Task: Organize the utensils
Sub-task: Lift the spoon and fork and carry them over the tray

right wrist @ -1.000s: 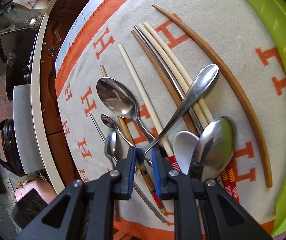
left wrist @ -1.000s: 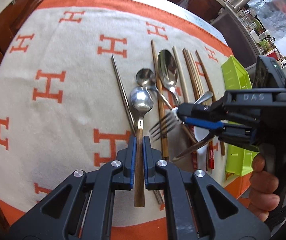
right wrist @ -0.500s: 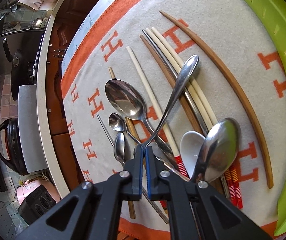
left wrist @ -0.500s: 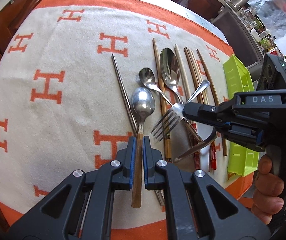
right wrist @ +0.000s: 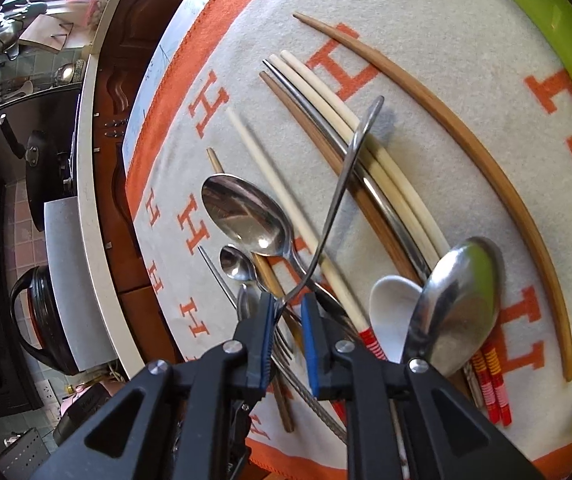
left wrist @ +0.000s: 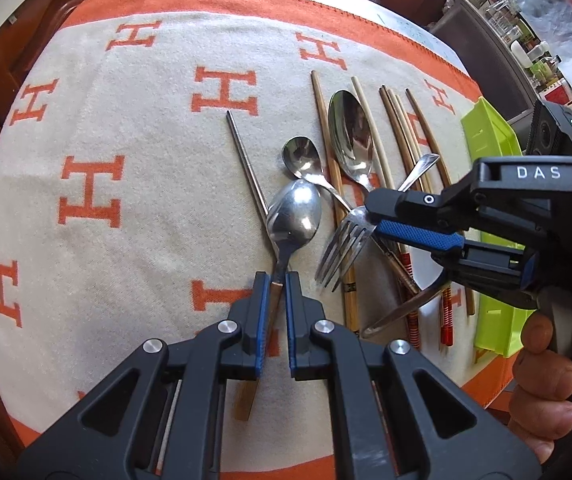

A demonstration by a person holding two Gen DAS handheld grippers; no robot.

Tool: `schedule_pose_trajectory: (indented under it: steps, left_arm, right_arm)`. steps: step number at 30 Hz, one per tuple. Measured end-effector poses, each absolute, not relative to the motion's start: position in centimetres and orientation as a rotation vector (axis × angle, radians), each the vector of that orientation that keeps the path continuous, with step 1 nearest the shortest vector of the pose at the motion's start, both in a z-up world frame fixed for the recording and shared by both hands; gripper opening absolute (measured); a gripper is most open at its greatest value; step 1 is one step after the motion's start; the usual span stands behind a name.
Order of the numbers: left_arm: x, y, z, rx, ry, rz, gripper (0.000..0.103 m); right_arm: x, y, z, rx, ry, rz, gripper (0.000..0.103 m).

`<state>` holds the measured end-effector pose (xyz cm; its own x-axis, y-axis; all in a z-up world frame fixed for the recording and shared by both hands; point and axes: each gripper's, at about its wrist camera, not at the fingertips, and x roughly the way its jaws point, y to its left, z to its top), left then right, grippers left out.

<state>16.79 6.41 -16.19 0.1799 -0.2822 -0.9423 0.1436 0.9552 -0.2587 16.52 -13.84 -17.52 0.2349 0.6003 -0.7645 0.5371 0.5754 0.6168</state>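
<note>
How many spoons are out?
5: wood-handled spoon in the left hand-held gripper; small spoon and large spoon mid-cloth; steel spoon over white spoon beside the red chopsticks. More may be hidden.

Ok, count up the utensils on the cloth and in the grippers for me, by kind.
Spoons: 5
Fork: 1
Chopsticks: 8
Total: 14

Both wrist fisheyes look steeply down, close over the blanket (left wrist: 134, 216) — sharing the utensil row (right wrist: 369, 184).

"DAS" on right gripper (left wrist: 369, 216); "H"s on cloth (left wrist: 146, 220)
</note>
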Motion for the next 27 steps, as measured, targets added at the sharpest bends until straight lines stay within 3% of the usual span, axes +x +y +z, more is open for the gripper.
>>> schedule_pose_trajectory:
  steps: [12, 27]
  left_arm:
    - [18.2, 5.8, -16.1, -0.061, 1.336, -0.262, 0.004]
    - [20.5, 4.1, -16.6, 0.033, 1.284, -0.253, 0.008]
  right_arm:
    - [16.4, -13.1, -16.6, 0.976, 1.372, 0.109, 0.003]
    - [14.0, -14.9, -14.6, 0.913, 1.323, 0.210, 0.002]
